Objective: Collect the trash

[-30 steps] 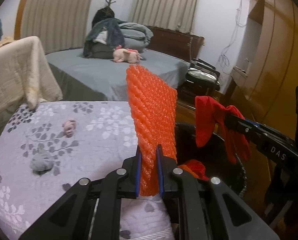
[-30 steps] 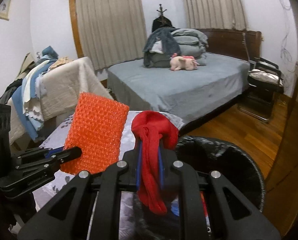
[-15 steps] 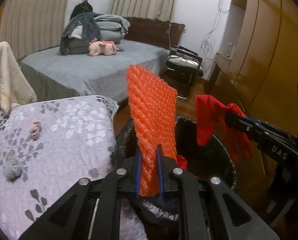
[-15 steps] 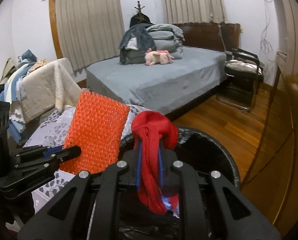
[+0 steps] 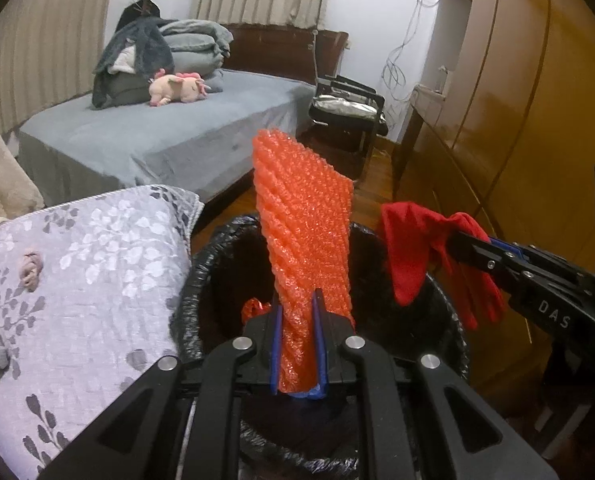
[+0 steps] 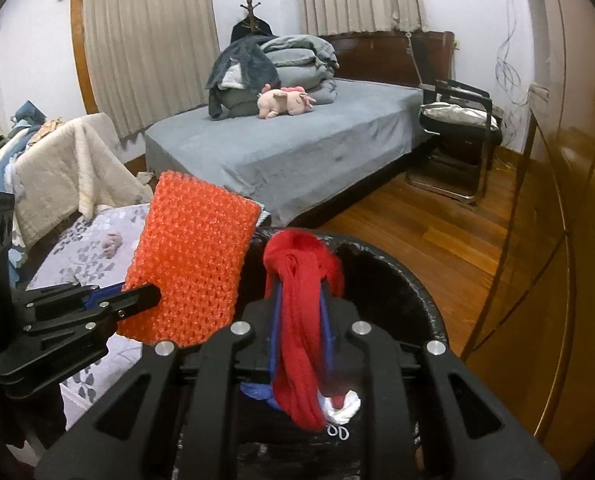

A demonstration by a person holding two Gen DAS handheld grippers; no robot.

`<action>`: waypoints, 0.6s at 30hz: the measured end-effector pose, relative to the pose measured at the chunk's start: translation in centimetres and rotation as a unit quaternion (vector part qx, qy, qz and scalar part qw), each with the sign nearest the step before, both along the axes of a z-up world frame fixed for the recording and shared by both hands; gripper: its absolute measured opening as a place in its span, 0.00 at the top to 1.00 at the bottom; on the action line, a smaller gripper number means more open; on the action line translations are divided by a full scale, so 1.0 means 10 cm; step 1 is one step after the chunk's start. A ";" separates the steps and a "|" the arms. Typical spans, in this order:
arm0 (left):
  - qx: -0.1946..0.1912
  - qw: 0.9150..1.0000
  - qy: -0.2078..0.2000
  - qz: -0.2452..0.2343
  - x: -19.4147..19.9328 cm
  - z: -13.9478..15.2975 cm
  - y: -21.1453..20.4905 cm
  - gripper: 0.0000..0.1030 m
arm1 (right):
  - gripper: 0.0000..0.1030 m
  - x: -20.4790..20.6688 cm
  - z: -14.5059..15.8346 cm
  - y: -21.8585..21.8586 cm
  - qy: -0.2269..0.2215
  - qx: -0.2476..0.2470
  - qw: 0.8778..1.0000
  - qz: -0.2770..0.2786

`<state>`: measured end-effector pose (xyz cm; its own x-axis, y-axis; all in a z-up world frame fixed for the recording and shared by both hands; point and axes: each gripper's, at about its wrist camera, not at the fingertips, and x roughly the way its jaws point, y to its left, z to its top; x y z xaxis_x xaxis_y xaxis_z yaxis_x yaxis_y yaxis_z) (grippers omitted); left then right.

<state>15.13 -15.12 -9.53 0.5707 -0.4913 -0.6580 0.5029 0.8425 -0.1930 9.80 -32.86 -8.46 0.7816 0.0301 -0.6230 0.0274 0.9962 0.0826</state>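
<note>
**A:** Looking at the nearest thing first, the right claw (image 6: pixel 299 344) has just been opening, and the red cloth (image 6: pixel 301 320) hangs between its pads with a gap showing on each side. I judge it may slip out at any moment. If the claw is not squarely over the bin (image 6: pixel 421 300), the cloth could catch on the rim or fall to the wooden floor (image 6: pixel 437 232).

**B:** And the left claw (image 5: pixel 297 344)?

**A:** Nearly closed, pinching the lower end of the orange bubble wrap (image 5: pixel 305 232), which stands up stiffly above the bin's mouth. It is light and springy, so once freed it might tip sideways and land on the flowered cloth (image 5: pixel 77 280) beside the bin instead of inside.

**B:** How do the pieces look?

**A:** The wrap is a flat, ridged sheet, bright orange. The red cloth is soft, bunched into a knot at the top, trailing downward. The bin is black-lined and already holds some red and white scraps. Farther off, small crumpled bits lie on the flowered cloth, probably more trash.
</note>
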 end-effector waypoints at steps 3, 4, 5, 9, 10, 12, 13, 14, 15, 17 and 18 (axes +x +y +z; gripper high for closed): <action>-0.005 1.000 0.009 -0.004 0.03 -0.03 0.00 0.77 | 0.59 -0.01 -0.04 -0.02 0.006 -0.003 1.000 -0.005; -0.005 1.000 0.009 -0.003 0.02 -0.04 0.00 0.67 | 0.52 -0.01 -0.05 -0.04 0.006 -0.003 1.000 -0.007; -0.007 1.000 0.009 -0.001 0.02 -0.04 0.02 0.60 | 0.49 -0.02 -0.05 -0.04 0.006 -0.003 1.000 -0.008; -0.010 1.000 0.008 0.005 0.00 -0.03 0.09 0.47 | 0.33 -0.04 -0.03 -0.04 -0.002 -0.006 1.000 -0.017; -0.009 1.000 0.005 0.009 -0.01 -0.02 0.13 0.45 | 0.27 -0.05 -0.02 -0.04 -0.004 -0.007 1.000 -0.019; -0.009 1.000 0.002 0.015 -0.02 0.00 0.20 0.40 | 0.14 -0.06 0.00 -0.04 -0.011 -0.009 1.000 -0.022; -0.007 1.000 -0.001 0.021 -0.03 0.01 0.26 0.35 | 0.14 -0.07 0.03 -0.03 -0.017 -0.006 1.000 -0.017; -0.008 1.000 -0.004 0.029 -0.04 0.03 0.33 0.30 | 0.12 -0.07 0.06 -0.02 -0.022 -0.002 1.000 -0.012; -0.009 0.999 -0.007 0.035 -0.05 0.04 0.39 0.29 | 0.11 -0.08 0.08 -0.01 -0.027 0.000 1.000 -0.008; -0.009 0.999 -0.012 0.050 -0.07 0.07 0.52 0.23 | 0.08 -0.08 0.14 0.07 -0.039 -0.002 0.999 0.002; -0.008 0.998 -0.017 0.061 -0.08 0.09 0.61 0.21 | 0.08 -0.08 0.17 0.13 -0.043 -0.003 0.999 0.009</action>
